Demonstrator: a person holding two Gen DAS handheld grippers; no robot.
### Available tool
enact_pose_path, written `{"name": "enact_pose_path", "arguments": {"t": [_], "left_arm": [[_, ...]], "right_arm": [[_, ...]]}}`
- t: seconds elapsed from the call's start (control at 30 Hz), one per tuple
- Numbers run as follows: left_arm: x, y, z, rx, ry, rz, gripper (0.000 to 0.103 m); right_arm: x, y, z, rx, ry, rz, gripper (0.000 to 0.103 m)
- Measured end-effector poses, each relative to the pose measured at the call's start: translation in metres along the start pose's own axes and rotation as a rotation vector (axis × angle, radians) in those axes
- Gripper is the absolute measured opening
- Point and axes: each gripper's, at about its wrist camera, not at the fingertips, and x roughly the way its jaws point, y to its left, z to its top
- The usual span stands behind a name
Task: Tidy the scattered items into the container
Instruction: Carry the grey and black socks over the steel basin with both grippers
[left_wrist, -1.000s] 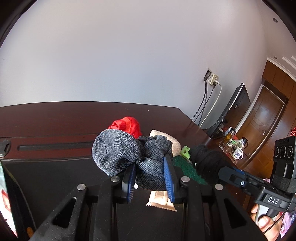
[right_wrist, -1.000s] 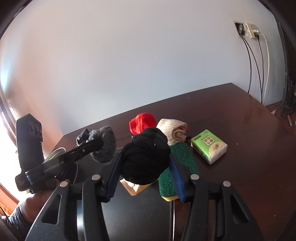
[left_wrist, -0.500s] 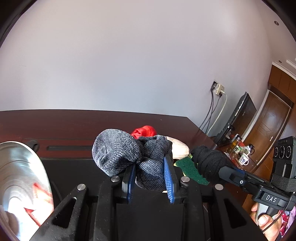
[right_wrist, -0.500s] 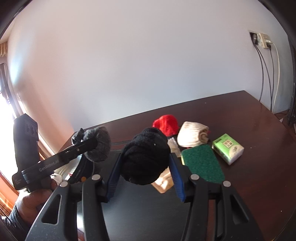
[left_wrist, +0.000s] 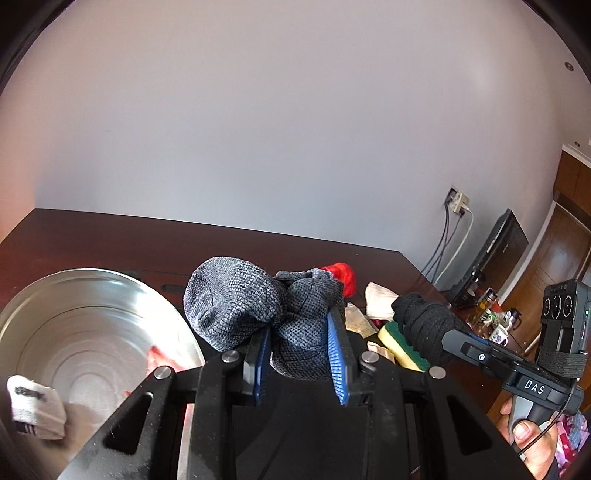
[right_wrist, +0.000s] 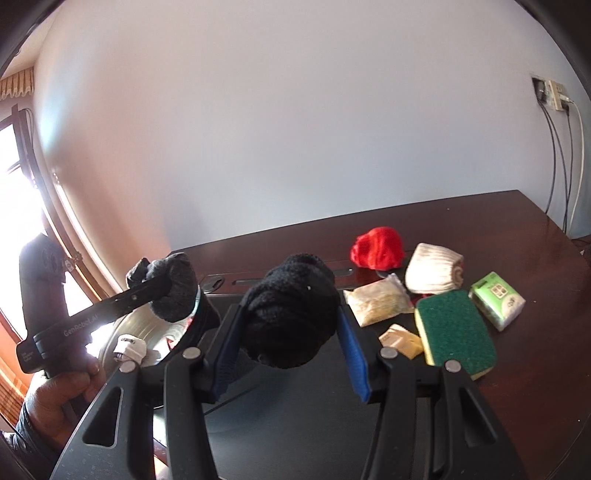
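My left gripper (left_wrist: 300, 338) is shut on a grey sock bundle (left_wrist: 236, 306), carried in the air just right of a shiny metal bowl (left_wrist: 85, 325). A white rolled sock (left_wrist: 35, 411) lies in the bowl. My right gripper (right_wrist: 290, 332) is shut on a black sock bundle (right_wrist: 291, 310), held above the dark table. In the right wrist view the left gripper (right_wrist: 159, 286) with its grey sock bundle (right_wrist: 177, 291) hangs over the metal bowl (right_wrist: 136, 326). In the left wrist view the black sock bundle (left_wrist: 424, 328) shows at the right.
On the table lie a red sock bundle (right_wrist: 378, 247), a cream sock roll (right_wrist: 434, 273), a green sponge (right_wrist: 454, 332), a green tissue pack (right_wrist: 496, 299) and two snack packets (right_wrist: 376, 301). A black mat (right_wrist: 295, 406) covers the near table. A hand (right_wrist: 55, 398) grips the left handle.
Both grippers have swung left with their socks. The metal bowl has come into the left wrist view, and the loose items have slid to the right in both views.
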Motion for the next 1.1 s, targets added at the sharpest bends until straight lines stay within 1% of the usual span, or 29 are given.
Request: {"name": "enact_pose_path", "arguments": {"t": [0.2, 0.4, 0.8, 0.9, 1.1], "left_arm": [[-0.016, 0.011, 0.002, -0.012, -0.024, 0.024, 0.030], [-0.031, 0.029, 0.001, -0.035, -0.041, 0.070, 0.030], [-0.052, 0.053, -0.004, -0.069, -0.065, 0.109, 0.030], [-0.062, 0.064, -0.006, -0.080, -0.074, 0.127, 0.030], [-0.069, 0.082, -0.014, -0.112, -0.071, 0.175, 0.030]], "right_arm": [[0.009, 0.020, 0.000, -0.028, 0.007, 0.029, 0.052], [0.026, 0.041, 0.000, -0.056, 0.020, 0.071, 0.052], [0.041, 0.068, 0.003, -0.086, 0.039, 0.118, 0.052], [0.045, 0.077, 0.003, -0.096, 0.047, 0.132, 0.052], [0.054, 0.098, 0.000, -0.127, 0.069, 0.162, 0.052]]}}
